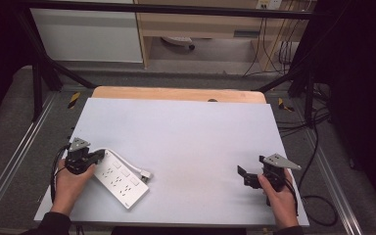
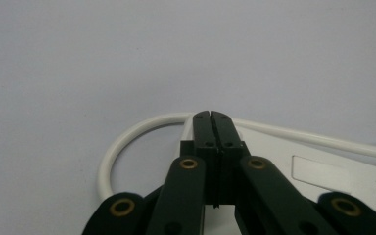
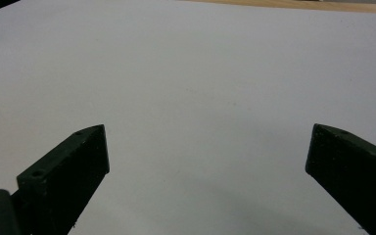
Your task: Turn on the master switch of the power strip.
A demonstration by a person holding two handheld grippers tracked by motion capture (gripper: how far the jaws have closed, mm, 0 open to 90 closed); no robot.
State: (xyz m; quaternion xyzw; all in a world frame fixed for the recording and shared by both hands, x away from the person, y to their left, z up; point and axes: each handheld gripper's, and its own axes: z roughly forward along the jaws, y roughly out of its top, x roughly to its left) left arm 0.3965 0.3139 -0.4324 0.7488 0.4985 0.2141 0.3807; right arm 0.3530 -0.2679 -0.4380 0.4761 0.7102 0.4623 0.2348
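One power strip [image 1: 121, 181], white, flat on the bench [image 1: 186, 142] near its front left corner, long side slanting toward the near edge. One white cord [image 1: 127, 163], leaving the strip's far end in a loop and running along its far side to one plug [image 1: 146, 175]. Two tongs, one per hand. Left tongs [image 1: 98, 155] fully closed, jaw tips pressed together with nothing between them, resting at the strip's end where the cord [image 2: 127, 137] loops out; tips just over the strip [image 2: 323, 171], touching or not cannot be told. Right tongs [image 1: 241, 172] wide open, empty, above bare bench [image 3: 200, 88] near the front right corner, well apart from the strip.
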